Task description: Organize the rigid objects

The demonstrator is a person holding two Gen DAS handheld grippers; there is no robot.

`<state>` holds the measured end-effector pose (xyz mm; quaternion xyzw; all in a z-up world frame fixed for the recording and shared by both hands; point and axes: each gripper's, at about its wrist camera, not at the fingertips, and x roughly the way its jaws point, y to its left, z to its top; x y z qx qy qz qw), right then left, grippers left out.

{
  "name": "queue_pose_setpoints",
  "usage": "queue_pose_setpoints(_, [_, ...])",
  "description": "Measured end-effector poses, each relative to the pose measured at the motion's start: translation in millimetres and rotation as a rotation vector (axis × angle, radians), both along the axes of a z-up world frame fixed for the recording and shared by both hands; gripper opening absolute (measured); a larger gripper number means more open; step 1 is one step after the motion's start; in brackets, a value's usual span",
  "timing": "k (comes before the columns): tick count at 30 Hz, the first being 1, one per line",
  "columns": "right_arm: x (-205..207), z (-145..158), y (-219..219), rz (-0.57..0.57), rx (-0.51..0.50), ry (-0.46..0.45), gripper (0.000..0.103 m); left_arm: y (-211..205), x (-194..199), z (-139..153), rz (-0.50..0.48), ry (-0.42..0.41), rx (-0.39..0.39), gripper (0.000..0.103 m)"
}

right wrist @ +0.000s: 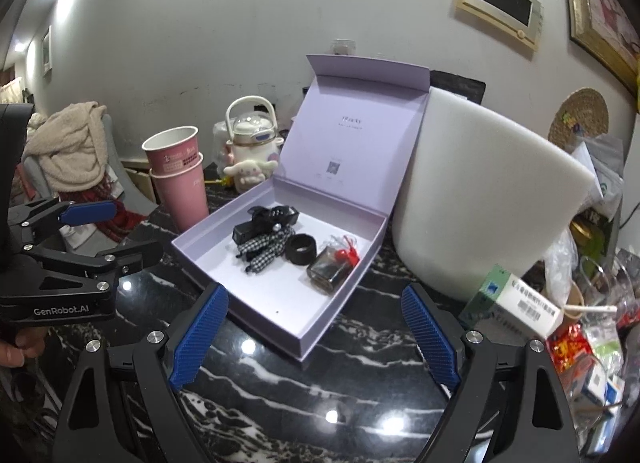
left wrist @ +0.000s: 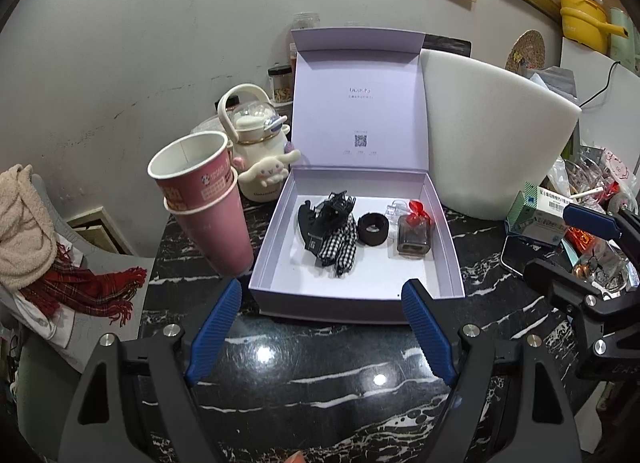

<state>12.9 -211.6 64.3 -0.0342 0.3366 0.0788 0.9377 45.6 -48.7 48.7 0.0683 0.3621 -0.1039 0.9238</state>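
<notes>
Lavender gift box [left wrist: 448,255] sits with its lid propped upright on the black marble surface [left wrist: 320,375], holding the items being organized: a black claw clip [left wrist: 340,205], a checked fabric bow [left wrist: 340,249], a black ring-shaped band [left wrist: 373,228] and a small dark glass bottle [left wrist: 414,237] tied with a red ribbon. Both sets of tongs hover short of the box's near wall, the left tongs [left wrist: 322,327] spread wide and empty, the right tongs [right wrist: 316,335] likewise apart with nothing between them. The bottle looks the heaviest and most fragile piece, smooth-sided and likely slippery; its flat faces offer the safest hold. The clip is stiff and light but springy, best taken across its body. The bow is soft and would crumple. What lies behind the bottle, possibly clear plastic, is hard to make out.
</notes>
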Motion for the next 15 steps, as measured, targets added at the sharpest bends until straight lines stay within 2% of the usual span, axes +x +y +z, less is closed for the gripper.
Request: queue_pose_setpoints(15, [-13.6, -30.0, 8.5, 0.010, 0.023, 0.082, 0.090, 1.6, -11.9, -26.7, 0.004, 0.076, 0.011, 0.083])
